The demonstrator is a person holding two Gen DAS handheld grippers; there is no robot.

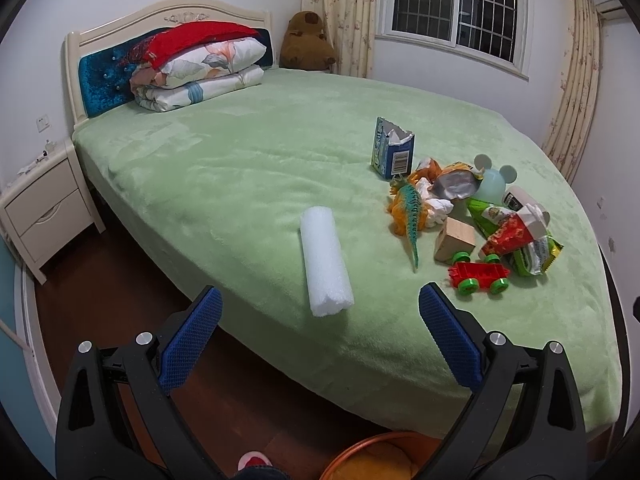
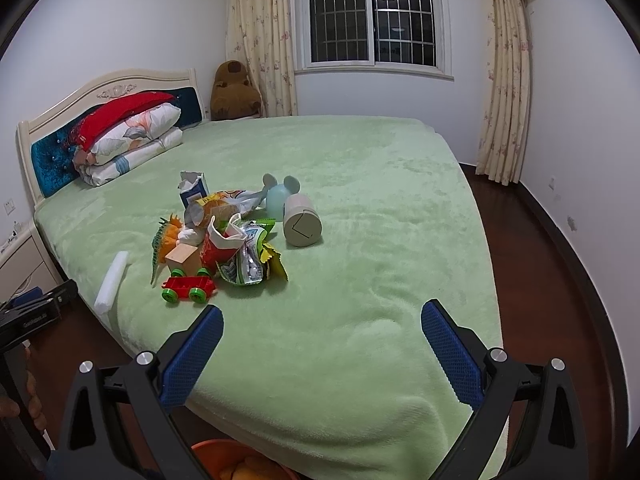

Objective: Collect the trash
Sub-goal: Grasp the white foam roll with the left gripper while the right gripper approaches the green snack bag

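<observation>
Left wrist: foam roll point(image 1: 326, 261) just beyond spread left tongs point(image 1: 320, 332).

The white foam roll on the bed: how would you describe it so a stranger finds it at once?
Look at the green bed and go to its near edge, left of the pile of toys and wrappers. The white foam roll lies there alone, apart from the toy dinosaur. It is the only plain white cylinder; everything beside it is coloured.

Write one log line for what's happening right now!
left hand-held gripper: open, empty | right hand-held gripper: open, empty | trash pile: on bed, untouched
</observation>
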